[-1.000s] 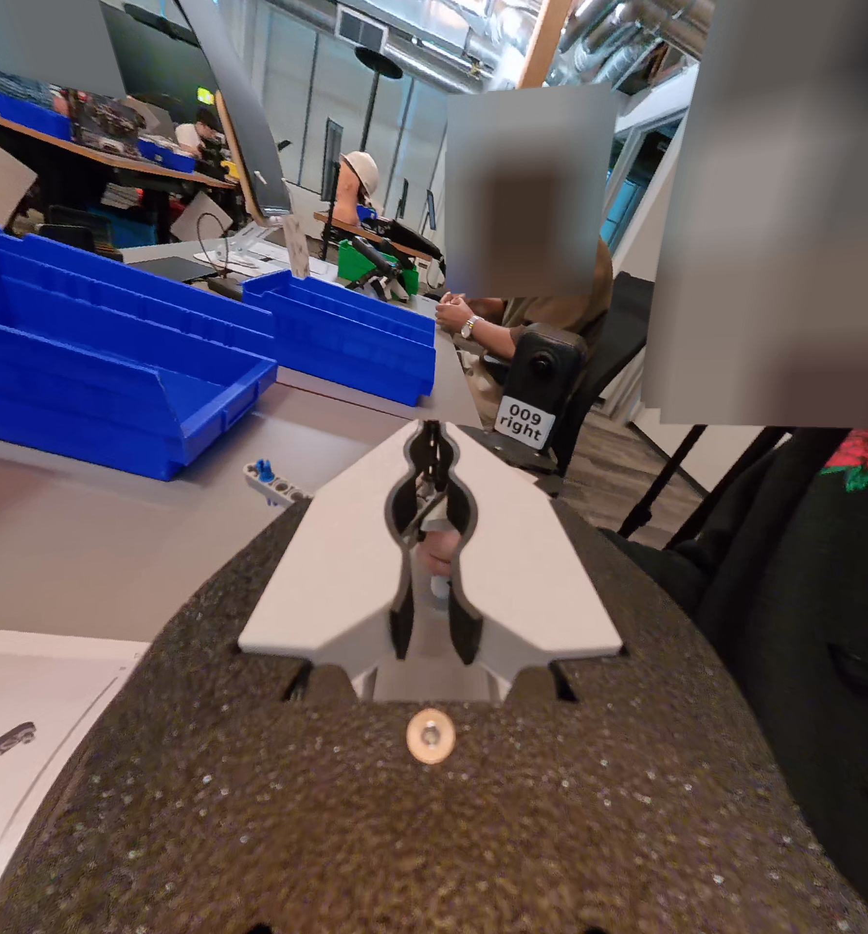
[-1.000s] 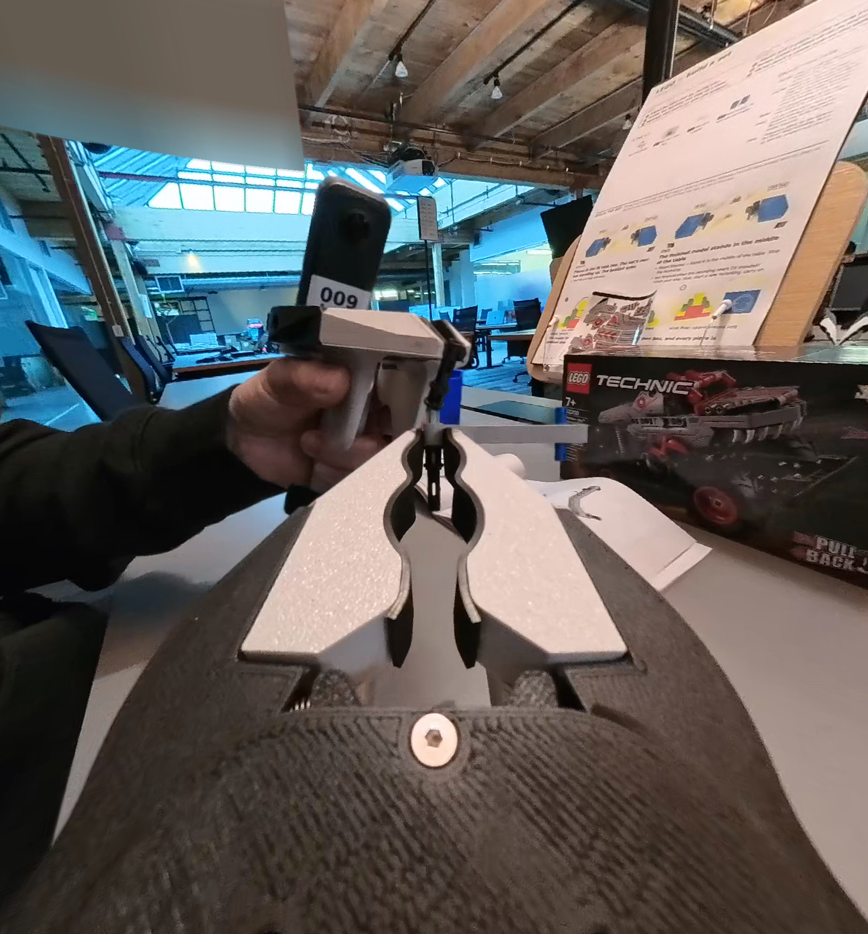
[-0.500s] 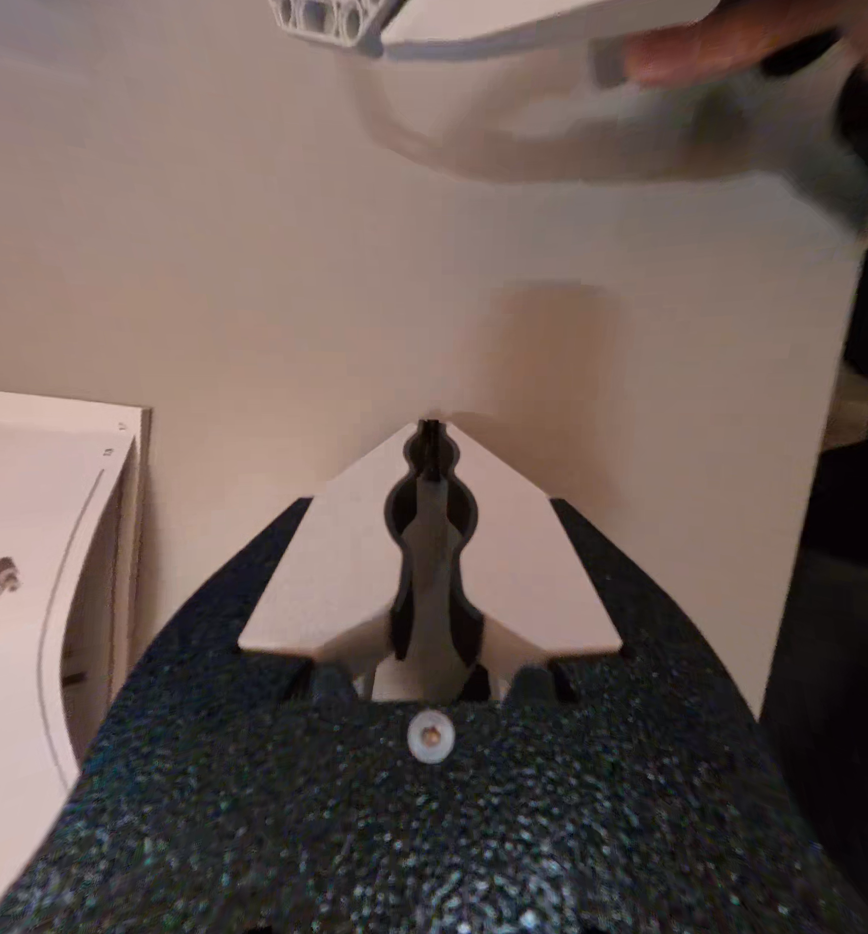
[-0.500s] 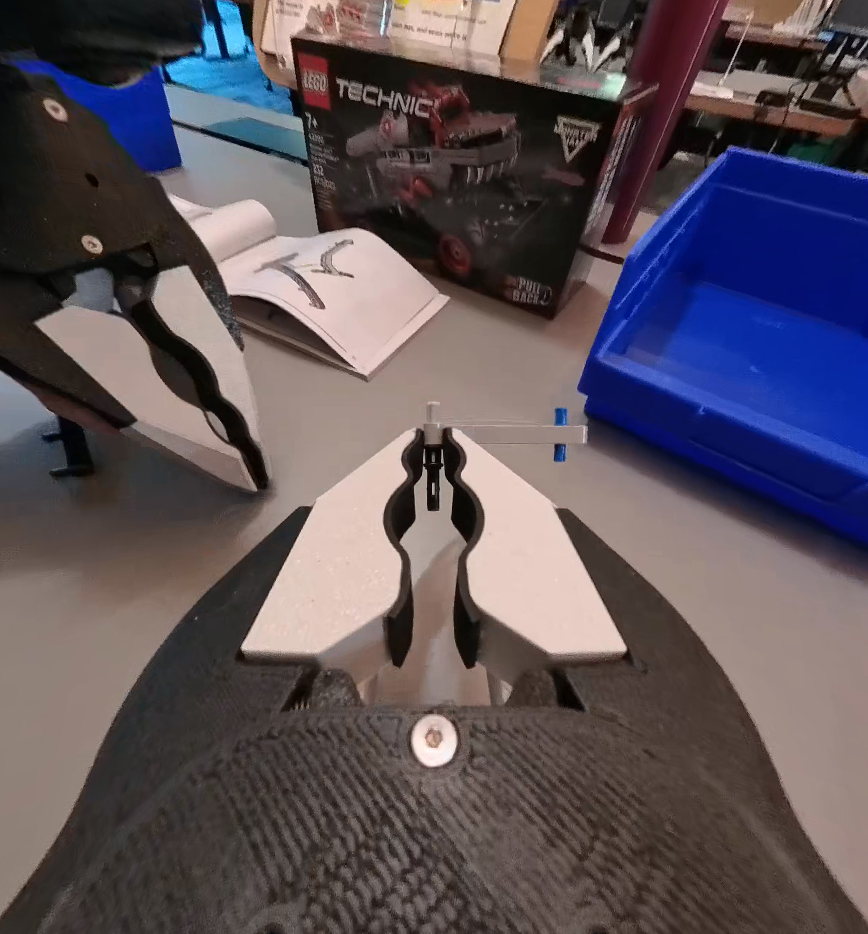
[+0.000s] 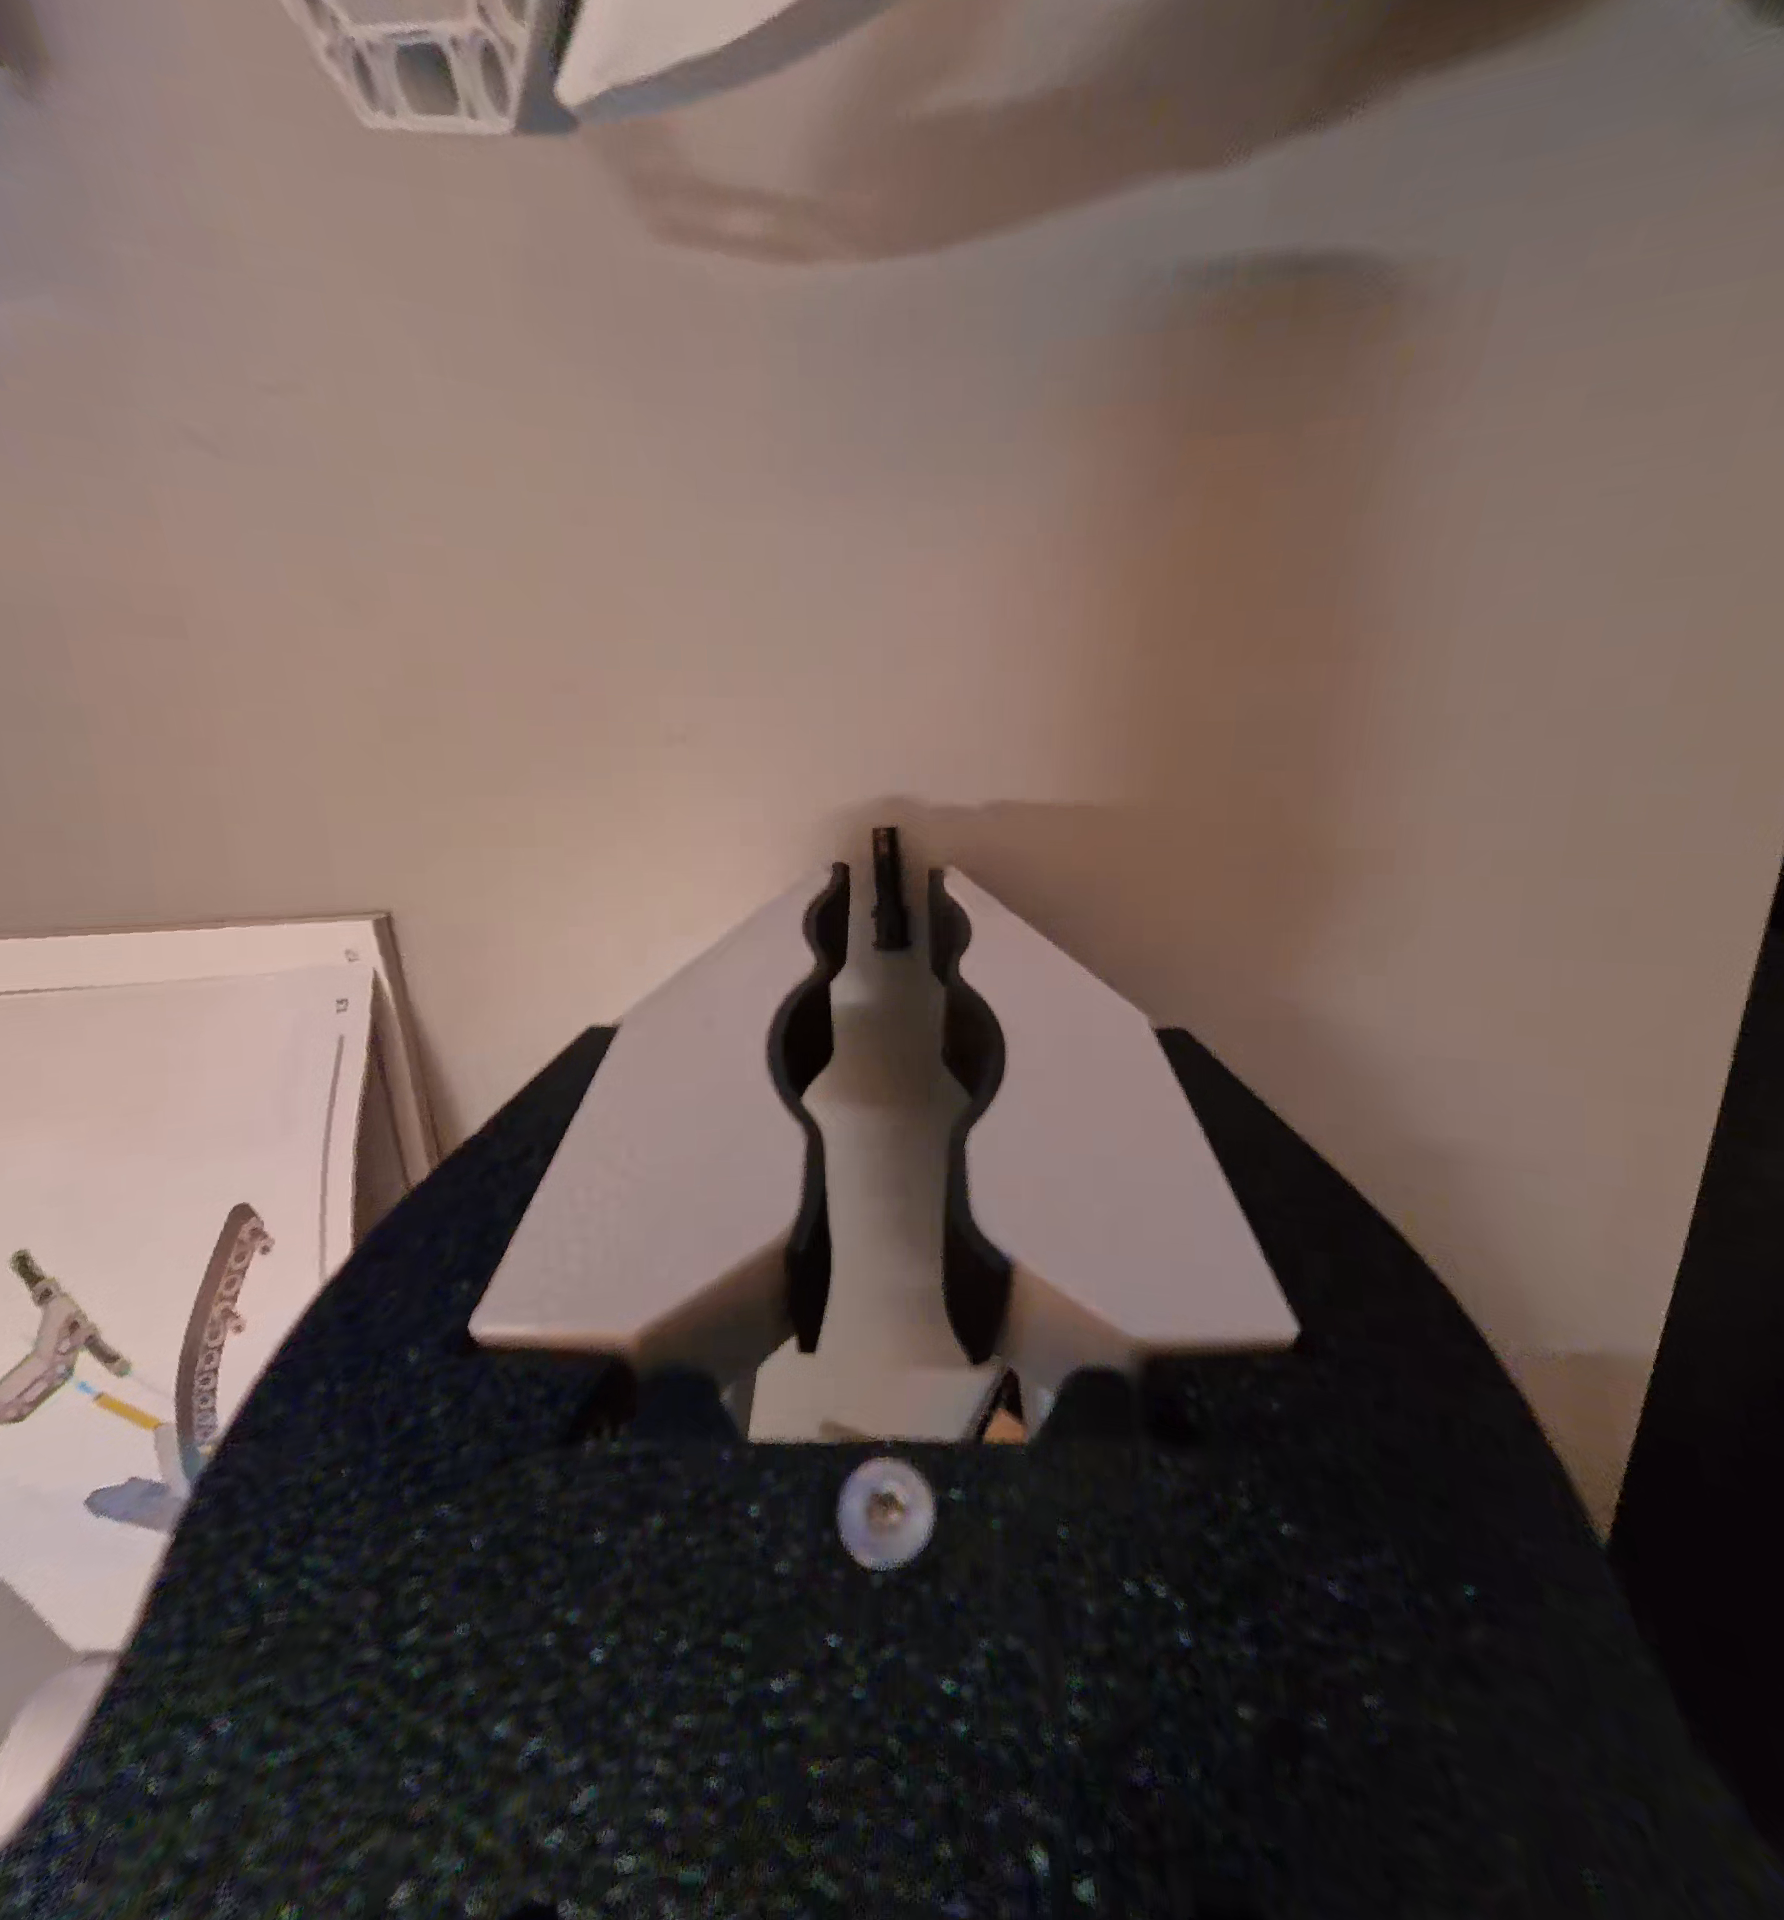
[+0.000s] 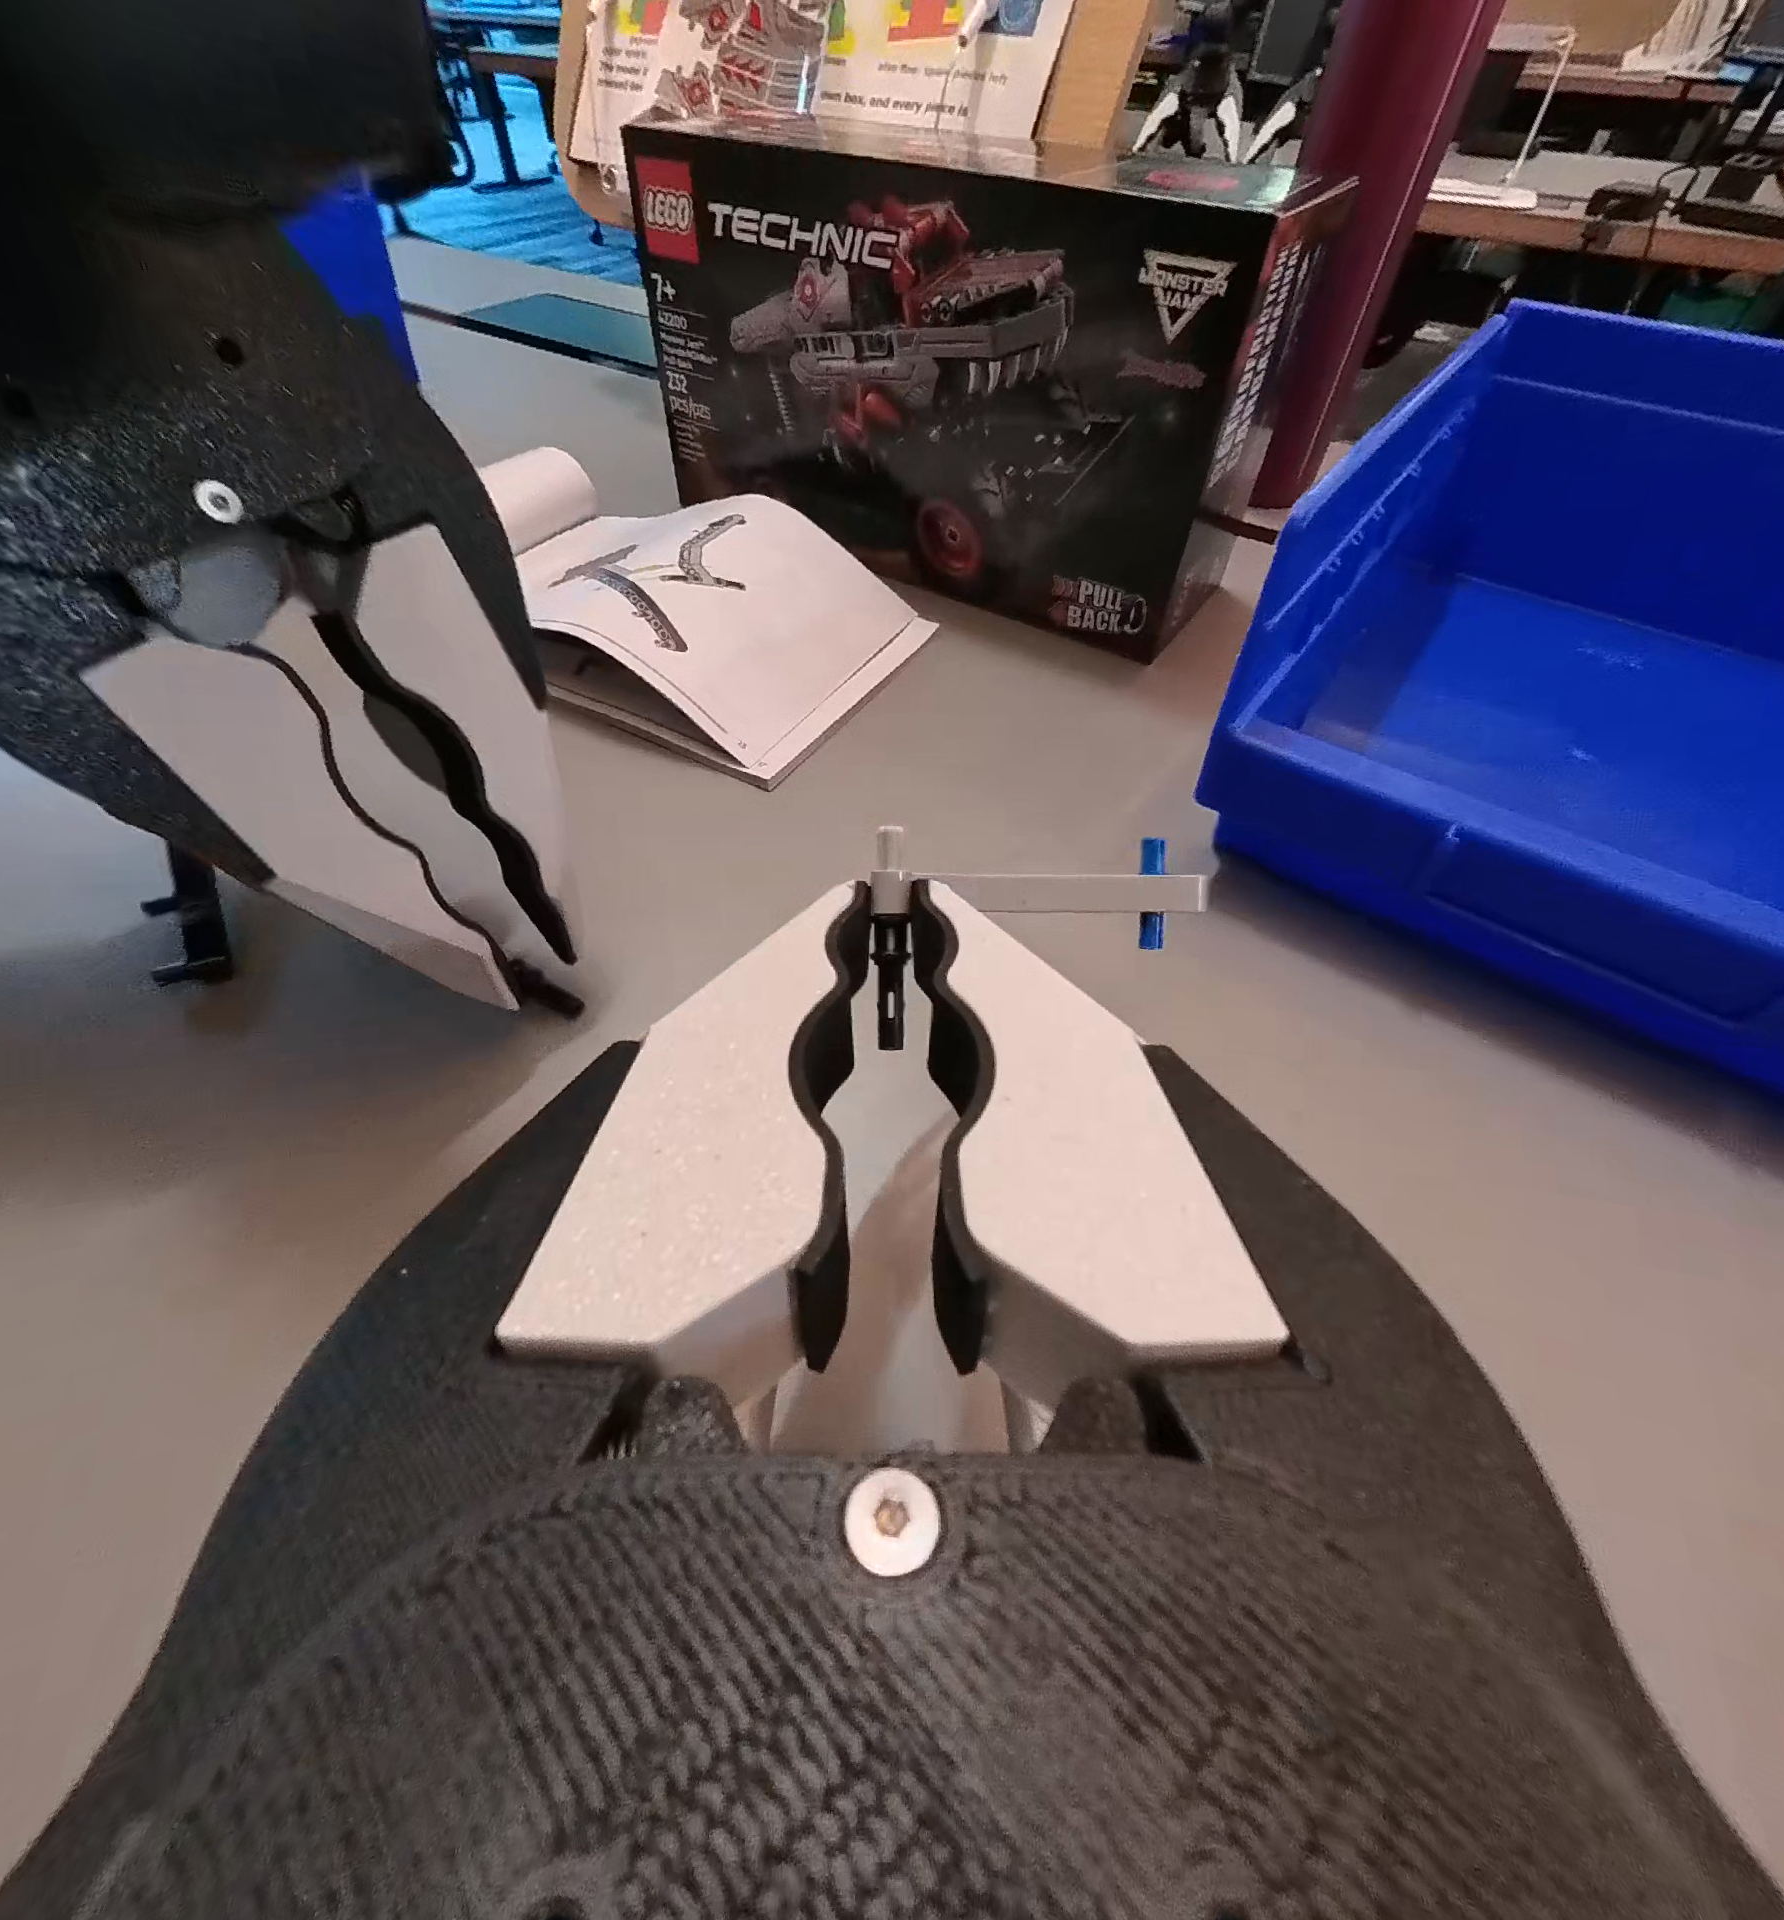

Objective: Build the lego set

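Observation:
My right gripper (image 6: pixel 890 899) is shut on one end of a grey beam (image 6: pixel 1054 891) held level above the table. A blue pin (image 6: pixel 1153 894) crosses the beam's far end and a black pin (image 6: pixel 890 987) hangs from the gripped end between the jaws. My left gripper (image 5: pixel 886 878) points down at the table with its jaws a little apart around a small black pin (image 5: pixel 886 888), with a gap on both sides. In the right wrist view the left gripper (image 6: pixel 540 971) stands at the left, tips by that pin (image 6: pixel 547 992). The beam's end (image 5: pixel 420 62) shows in the left wrist view.
An open instruction booklet (image 6: pixel 722 623) lies behind the grippers and shows in the left wrist view (image 5: pixel 140 1195). The set's dark box (image 6: pixel 950 416) stands behind it. A blue bin (image 6: pixel 1553 707) sits at the right on the grey table (image 6: pixel 244 1143). There is about 11 cm between the tips of the two grippers.
Both grippers have swung from facing the room down to the table. My left gripper's jaws, shut half a second ago, now stand slightly apart around the black pin. The right gripper still holds the beam.

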{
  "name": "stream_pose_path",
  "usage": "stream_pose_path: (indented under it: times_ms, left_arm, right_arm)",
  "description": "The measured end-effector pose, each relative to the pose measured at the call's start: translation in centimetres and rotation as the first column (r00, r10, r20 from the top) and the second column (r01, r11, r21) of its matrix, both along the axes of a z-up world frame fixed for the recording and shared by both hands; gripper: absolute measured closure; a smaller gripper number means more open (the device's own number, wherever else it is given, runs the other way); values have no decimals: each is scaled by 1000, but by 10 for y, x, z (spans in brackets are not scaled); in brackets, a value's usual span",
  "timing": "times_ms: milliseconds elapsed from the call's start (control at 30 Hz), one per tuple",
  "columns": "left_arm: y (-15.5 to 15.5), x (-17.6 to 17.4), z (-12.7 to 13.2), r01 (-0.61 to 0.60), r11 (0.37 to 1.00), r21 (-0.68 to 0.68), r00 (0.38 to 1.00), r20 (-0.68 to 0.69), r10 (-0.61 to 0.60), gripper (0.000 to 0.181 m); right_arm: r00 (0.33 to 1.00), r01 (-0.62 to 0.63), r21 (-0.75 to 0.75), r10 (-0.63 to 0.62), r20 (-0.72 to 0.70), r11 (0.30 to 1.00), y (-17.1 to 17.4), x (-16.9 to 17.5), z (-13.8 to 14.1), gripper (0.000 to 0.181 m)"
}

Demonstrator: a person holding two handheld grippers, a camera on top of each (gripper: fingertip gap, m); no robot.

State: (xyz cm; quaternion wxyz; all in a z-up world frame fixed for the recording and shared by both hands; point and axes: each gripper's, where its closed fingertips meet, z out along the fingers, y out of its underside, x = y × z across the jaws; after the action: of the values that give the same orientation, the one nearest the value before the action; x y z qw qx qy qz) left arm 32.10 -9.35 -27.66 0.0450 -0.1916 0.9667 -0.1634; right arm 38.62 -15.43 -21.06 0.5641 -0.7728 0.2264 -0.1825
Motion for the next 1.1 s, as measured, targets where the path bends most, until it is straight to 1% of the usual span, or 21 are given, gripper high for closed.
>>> stream_pose_path:
  times_ms: [100,200,300,400,533,600,700,733,833,933,1000,1100]
  left_arm:
    - [5,-2,-7,21,996,92,1000,-13,-20,173]
    - [3,-4,-9,19,995,101,999,-30,-16,176]
    - [3,-4,-8,42,994,98,999,-10,-41,177]
    - [2,-3,-8,58,997,58,998,14,-59,178]
    - [1,-2,-8,13,999,-40,1000,-2,-14,177]
    - [1,-2,-8,-37,996,-84,999,-40,34,177]
    - [-2,-5,-6,-94,987,-133,989,-130,76,167]
    - [-1,-4,-5,-112,984,-140,986,-140,92,163]
    - [4,6,-3,-160,978,-134,982,-118,144,164]
    - [1,6,-2,-155,980,-127,984,-108,141,166]
    - [1,5,-4,-131,988,-85,989,-87,124,167]
    - [5,6,-8,-103,995,5,994,-30,103,176]
  right_arm:
    - [1000,-7,1,7,3,1000,2,-1,0,177]
    - [1000,-13,3,13,8,1000,3,-2,2,177]
    - [1000,-14,22,14,10,1000,4,-2,5,177]
    - [1000,-23,24,23,8,999,6,-3,3,176]
    - [999,-36,6,36,14,999,10,-6,3,177]
    - [999,-38,8,38,17,999,10,-6,5,177]
    - [999,-39,7,39,15,999,10,-6,5,176]
    - [999,-40,5,39,16,999,9,-7,5,176]
    - [999,-40,9,40,20,999,9,-7,7,177]
    - [999,-41,11,41,17,999,9,-6,6,176]
    - [999,-44,12,44,16,999,9,-6,6,176]
    - [999,-48,16,48,14,999,10,-7,6,176]
